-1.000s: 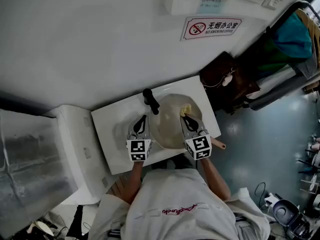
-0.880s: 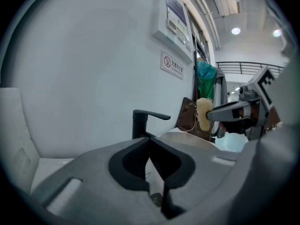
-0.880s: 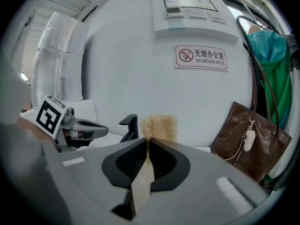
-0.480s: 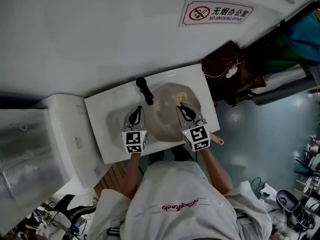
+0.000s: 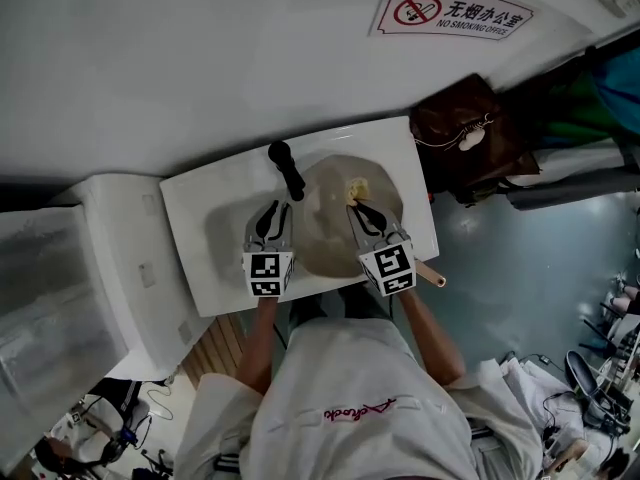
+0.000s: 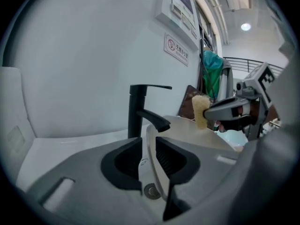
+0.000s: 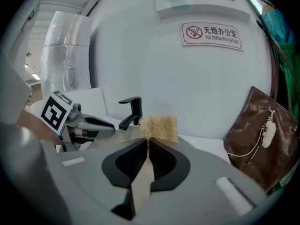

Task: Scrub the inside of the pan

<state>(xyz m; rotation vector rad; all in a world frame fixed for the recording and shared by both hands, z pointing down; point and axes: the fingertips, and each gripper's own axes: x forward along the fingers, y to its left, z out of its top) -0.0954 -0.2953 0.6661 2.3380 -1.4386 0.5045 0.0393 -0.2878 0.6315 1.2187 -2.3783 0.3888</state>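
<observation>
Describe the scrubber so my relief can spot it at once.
Below the no-smoking sign is the white sink, with the pale pan over its basin beside the black faucet. The scrubber is the small fuzzy yellowish pad pinched in the right gripper, the only soft, yellow thing there.

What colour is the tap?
The tap is black, clearest in the left gripper view.

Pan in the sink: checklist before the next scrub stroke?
1. Left hand-held gripper clamped on the pan rim: ok.
2. Right hand-held gripper shut on the sponge: ok.
3. Sponge over the pan's inside, near its far side: ok.
4. Sponge pressed against the pan surface: cannot tell.
5. Faucet apart from the sponge: ok.
</observation>
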